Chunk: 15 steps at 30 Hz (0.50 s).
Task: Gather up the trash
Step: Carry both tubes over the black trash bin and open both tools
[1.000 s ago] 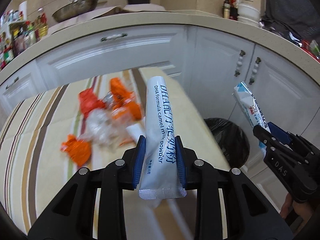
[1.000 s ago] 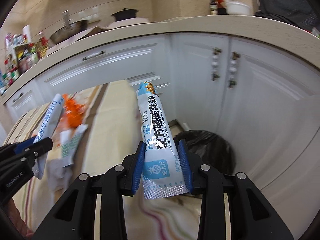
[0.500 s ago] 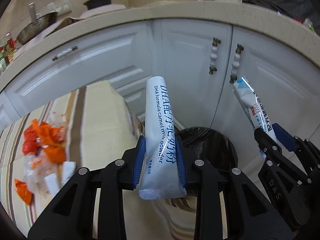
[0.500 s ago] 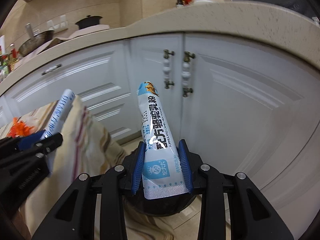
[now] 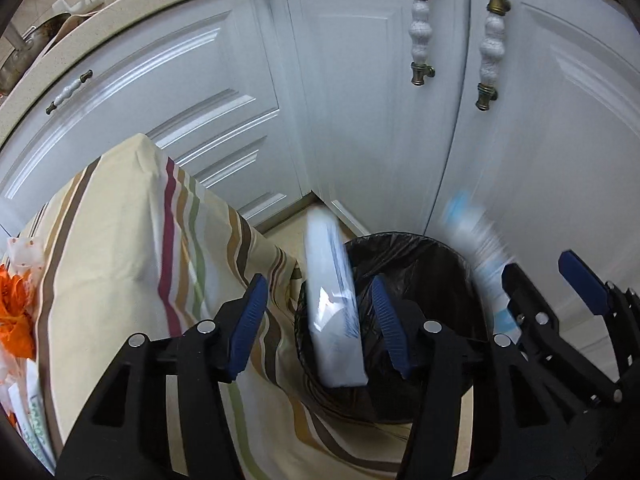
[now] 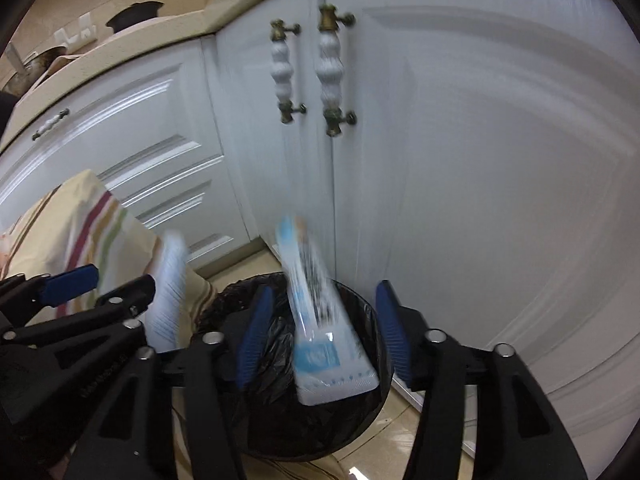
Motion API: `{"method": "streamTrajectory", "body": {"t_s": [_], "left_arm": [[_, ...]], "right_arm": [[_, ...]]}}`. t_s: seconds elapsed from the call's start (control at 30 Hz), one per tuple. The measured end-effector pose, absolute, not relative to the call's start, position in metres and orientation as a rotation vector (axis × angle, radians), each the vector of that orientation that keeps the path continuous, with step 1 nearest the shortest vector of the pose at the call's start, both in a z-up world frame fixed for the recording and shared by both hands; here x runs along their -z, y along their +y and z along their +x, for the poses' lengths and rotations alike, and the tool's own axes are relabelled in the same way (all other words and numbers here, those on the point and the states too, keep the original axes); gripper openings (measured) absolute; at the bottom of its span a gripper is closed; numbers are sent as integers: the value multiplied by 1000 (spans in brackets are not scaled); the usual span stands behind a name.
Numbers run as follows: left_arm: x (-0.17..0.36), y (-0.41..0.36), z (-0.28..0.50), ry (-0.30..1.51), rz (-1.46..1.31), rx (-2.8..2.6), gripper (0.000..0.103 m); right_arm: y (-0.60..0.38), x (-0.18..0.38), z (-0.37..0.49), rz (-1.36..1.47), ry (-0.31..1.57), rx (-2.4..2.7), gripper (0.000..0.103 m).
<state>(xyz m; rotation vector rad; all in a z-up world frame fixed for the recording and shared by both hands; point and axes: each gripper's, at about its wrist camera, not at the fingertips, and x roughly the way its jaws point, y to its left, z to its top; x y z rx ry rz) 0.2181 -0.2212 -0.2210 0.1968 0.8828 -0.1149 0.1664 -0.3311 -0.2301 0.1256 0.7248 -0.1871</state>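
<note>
Item: two long foil sachets of milk powder, trash bound for the bin (image 5: 452,256), a round pail lined with a black bag, standing on the floor against the white cabinet doors (image 5: 360,100).

Left sachet (image 5: 334,304): white with blue print; blurred, standing between the blue pads of the left tongs (image 5: 318,320), over the mouth of the bin; the pads stand clear of it on both sides, so it reads as released and dropping.

Right sachet (image 6: 320,320): white and light blue; likewise blurred, between the parted pads of the right tongs (image 6: 322,332) and above the black liner; no pad presses on it.

Tongs: both pairs have just been opening and now stand parted — neither grips anything.

Handling, as judged: light, thin and limp; the film looks slick, so a loose pinch would probably let it slide; not fragile, and it should crumple rather than break; best taken across its narrow width near the sealed bottom end, where the crimped seam gives the pads some bite.

Remaining stock: orange wrappers (image 5: 14,312) and clear scraps lie at the far left on the striped cloth (image 5: 132,240) over the surface beside the bin — similar light, crinkly material, likely to want a pinch at a bunched fold.
</note>
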Motion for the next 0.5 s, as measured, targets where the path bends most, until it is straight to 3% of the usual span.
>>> {"method": "streamTrajectory", "body": {"t_s": [0.2,0.5], "left_arm": [[212,-211,218,881,171,114,57],[152,-162,178,790,105,116,62]], "right_arm": [[-329,225,162,128,723,197,55],[-299,177,135,117,670,136,55]]}}
